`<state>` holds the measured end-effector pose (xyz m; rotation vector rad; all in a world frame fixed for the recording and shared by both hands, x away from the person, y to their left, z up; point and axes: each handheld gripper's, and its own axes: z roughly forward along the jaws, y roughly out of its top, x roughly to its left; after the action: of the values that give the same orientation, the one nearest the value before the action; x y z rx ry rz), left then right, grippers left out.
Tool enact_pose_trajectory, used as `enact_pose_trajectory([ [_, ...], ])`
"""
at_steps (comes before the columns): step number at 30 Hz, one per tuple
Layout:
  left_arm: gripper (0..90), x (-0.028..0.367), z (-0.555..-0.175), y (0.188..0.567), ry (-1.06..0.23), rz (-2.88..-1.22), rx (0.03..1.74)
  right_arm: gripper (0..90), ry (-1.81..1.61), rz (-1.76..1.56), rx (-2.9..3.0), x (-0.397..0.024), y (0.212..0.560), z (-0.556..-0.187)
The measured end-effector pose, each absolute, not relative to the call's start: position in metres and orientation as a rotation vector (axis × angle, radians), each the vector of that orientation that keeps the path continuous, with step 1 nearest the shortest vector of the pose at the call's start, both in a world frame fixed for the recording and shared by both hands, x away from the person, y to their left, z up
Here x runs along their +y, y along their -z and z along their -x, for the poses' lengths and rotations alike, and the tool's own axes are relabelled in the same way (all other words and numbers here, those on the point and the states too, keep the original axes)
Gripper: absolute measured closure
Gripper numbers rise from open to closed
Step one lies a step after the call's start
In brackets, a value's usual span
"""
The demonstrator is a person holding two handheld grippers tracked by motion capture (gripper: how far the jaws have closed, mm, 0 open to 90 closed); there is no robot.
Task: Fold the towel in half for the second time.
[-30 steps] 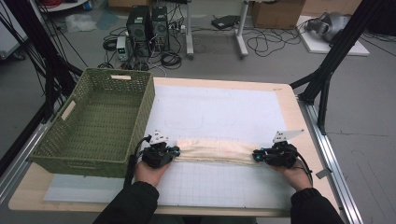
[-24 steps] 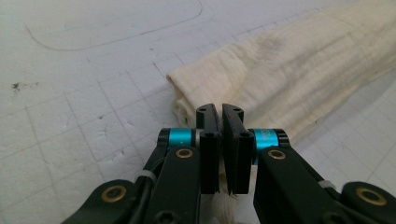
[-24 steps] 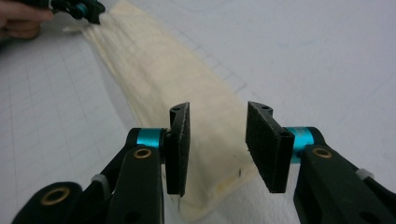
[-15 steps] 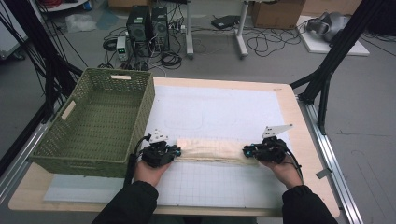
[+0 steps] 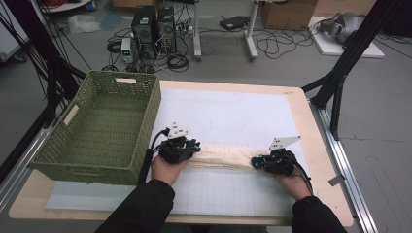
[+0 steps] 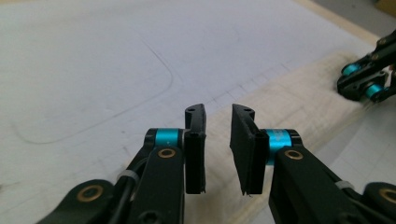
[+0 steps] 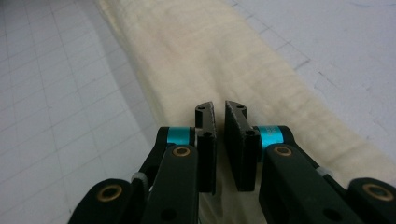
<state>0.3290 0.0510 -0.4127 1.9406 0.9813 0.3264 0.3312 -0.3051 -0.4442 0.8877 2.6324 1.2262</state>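
A long cream cloth (image 5: 223, 158), folded into a narrow strip, lies across the white grid mat (image 5: 233, 111) near the front. My left gripper (image 5: 194, 145) hovers at the strip's left end. In the left gripper view its jaws (image 6: 218, 109) have just been closing, still stand apart with nothing between them, and the cloth (image 6: 289, 102) lies below. My right gripper (image 5: 256, 163) is at the strip's right end. Its jaws (image 7: 218, 106) have been closing to a narrow slit over the cloth (image 7: 210, 51), with nothing visibly pinched. The left gripper view also catches the right gripper (image 6: 366, 79) far off.
A green woven basket (image 5: 150, 111) stands open on the table's left side, its wall close to my left hand. Behind the table, the floor holds computer towers (image 5: 153, 24), cables and black frame legs. The table's right edge (image 5: 316, 141) runs beside the mat.
My right gripper has slid left along the cloth, so the strip showing between the grippers is shorter. My left gripper has shifted a little right and away from the front edge.
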Motion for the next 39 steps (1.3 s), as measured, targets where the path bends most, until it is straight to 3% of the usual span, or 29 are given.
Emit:
enact_pose_trajectory([
  [5,80.9,0.042,-0.334,0.436,-0.298,-2.135,1.000,82.8,-1.229,-0.880,2.632,-0.308,0.445,-0.330],
  [10,76.5,0.045,-0.329,0.436,-0.387,-2.148,0.994,81.2,-1.223,-0.870,2.617,-0.315,0.445,-0.327],
  [15,72.4,0.058,-0.321,0.441,-0.397,-2.102,0.988,79.1,-1.217,-0.906,2.584,-0.331,0.446,-0.322],
  [23,69.0,0.060,-0.317,0.444,-0.421,-2.099,0.953,62.2,-1.273,-0.835,2.525,-0.308,0.428,-0.329],
  [28,68.8,0.062,-0.314,0.444,-0.443,-2.102,0.940,52.2,-1.165,-0.825,2.579,-0.295,0.438,-0.338],
  [39,66.6,0.071,-0.310,0.444,-0.423,-2.111,0.913,47.8,-1.139,-0.878,2.560,-0.309,0.443,-0.328],
])
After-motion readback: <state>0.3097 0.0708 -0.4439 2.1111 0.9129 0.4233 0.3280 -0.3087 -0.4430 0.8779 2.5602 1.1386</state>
